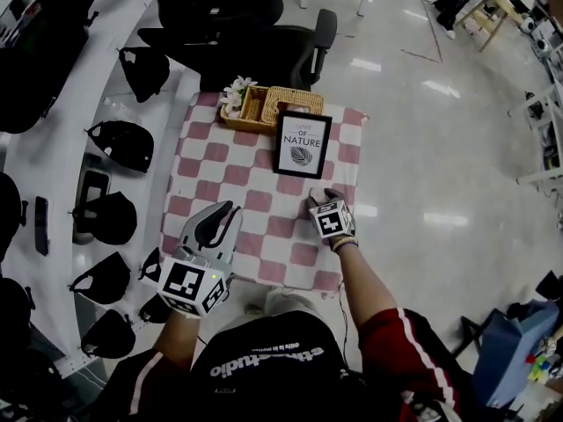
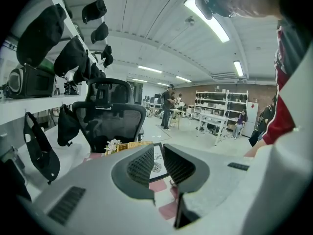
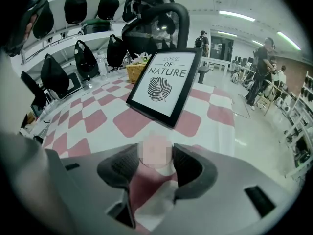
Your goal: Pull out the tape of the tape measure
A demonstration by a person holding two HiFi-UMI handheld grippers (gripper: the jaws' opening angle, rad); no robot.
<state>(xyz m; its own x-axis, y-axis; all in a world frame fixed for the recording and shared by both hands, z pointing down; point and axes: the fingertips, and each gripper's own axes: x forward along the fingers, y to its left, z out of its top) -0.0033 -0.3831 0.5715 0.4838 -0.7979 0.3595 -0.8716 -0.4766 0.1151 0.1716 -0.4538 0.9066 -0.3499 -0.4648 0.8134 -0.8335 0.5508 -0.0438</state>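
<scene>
We see the tape measure (image 3: 157, 155) only in the right gripper view: a small, pale, roundish body on the checked cloth (image 1: 264, 192), near the table's front right, just in front of the framed print (image 1: 303, 144). Its surface is too blurred to read any detail, and we can't see any tape drawn out. In the head view the right gripper (image 1: 327, 197) covers it.

Right gripper: pointing steeply down, jaws wide, the body fills the gap, and both pads look to be against its sides.

Left gripper (image 1: 230, 211): over the table's front-left corner, well apart from the tape measure, jaws a narrow slit apart, nothing in them.

At the far edge, a wicker basket (image 1: 283, 104) with white flowers (image 1: 236, 93).
</scene>
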